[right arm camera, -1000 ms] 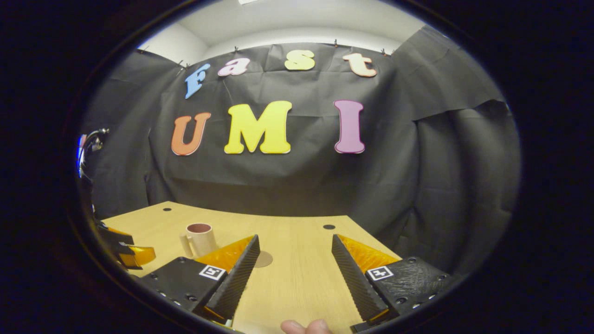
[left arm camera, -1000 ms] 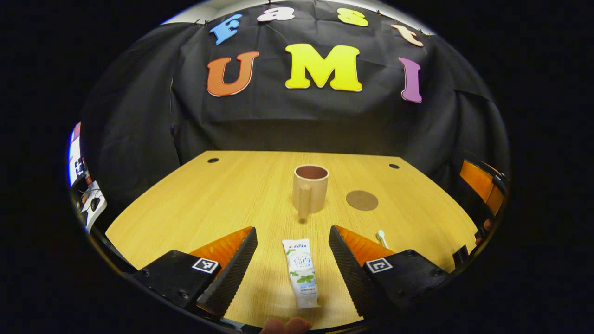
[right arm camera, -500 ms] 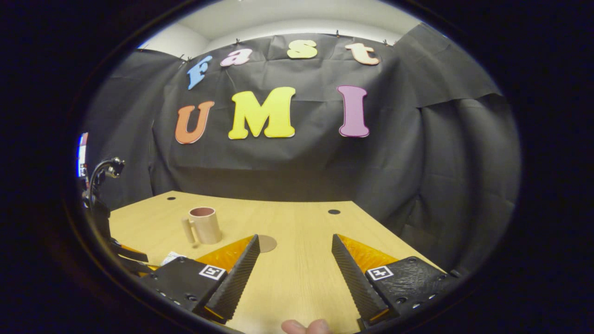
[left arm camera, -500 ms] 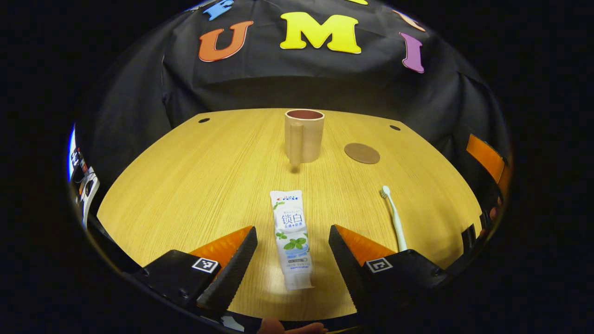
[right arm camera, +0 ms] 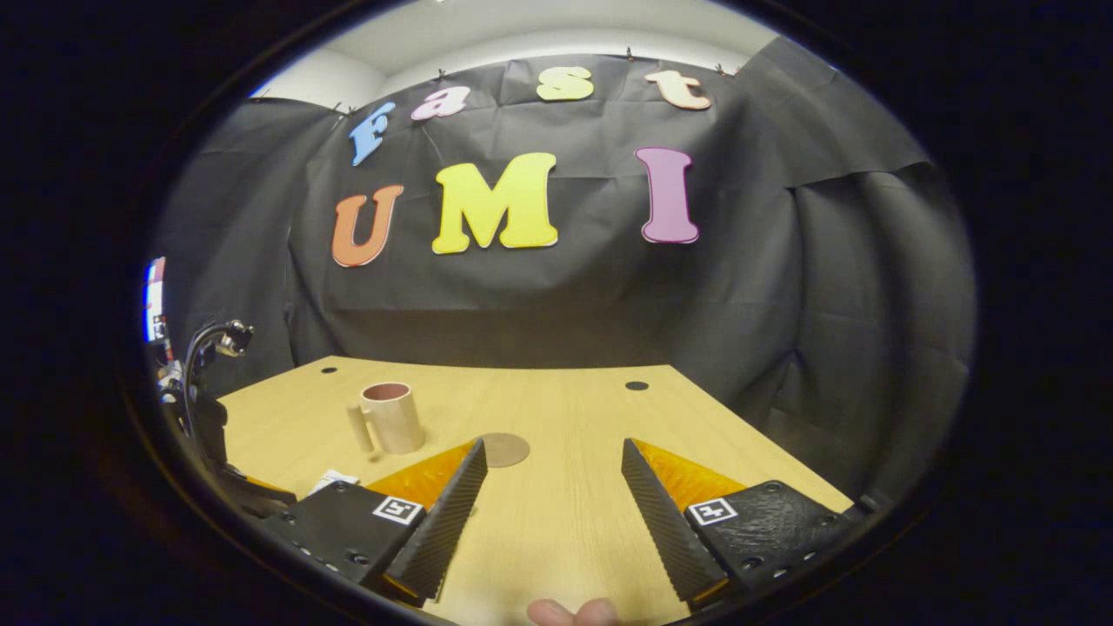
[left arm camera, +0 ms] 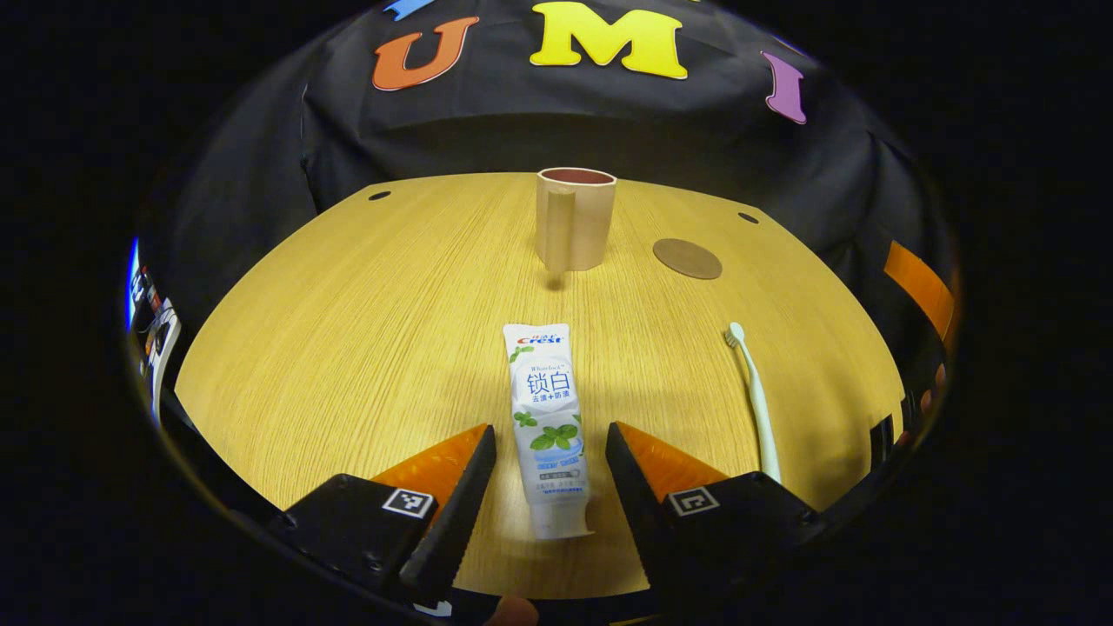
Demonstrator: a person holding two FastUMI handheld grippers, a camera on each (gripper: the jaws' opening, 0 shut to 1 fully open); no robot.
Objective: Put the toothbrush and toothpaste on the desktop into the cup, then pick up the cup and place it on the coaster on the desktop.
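- The left gripper (left arm camera: 546, 474) stands open astride the toothpaste tube (left arm camera: 549, 417), which lies flat on the worktop (left arm camera: 365, 330), its long axis running straight ahead between the fingers; neither finger touches it.
- The cup (left arm camera: 575, 217) stands upright ahead, beyond the tube.
- The toothbrush (left arm camera: 753, 396) lies right of that gripper, the coaster (left arm camera: 687, 258) bare ahead-right.
- The right gripper (right arm camera: 552, 509) hangs open, empty.
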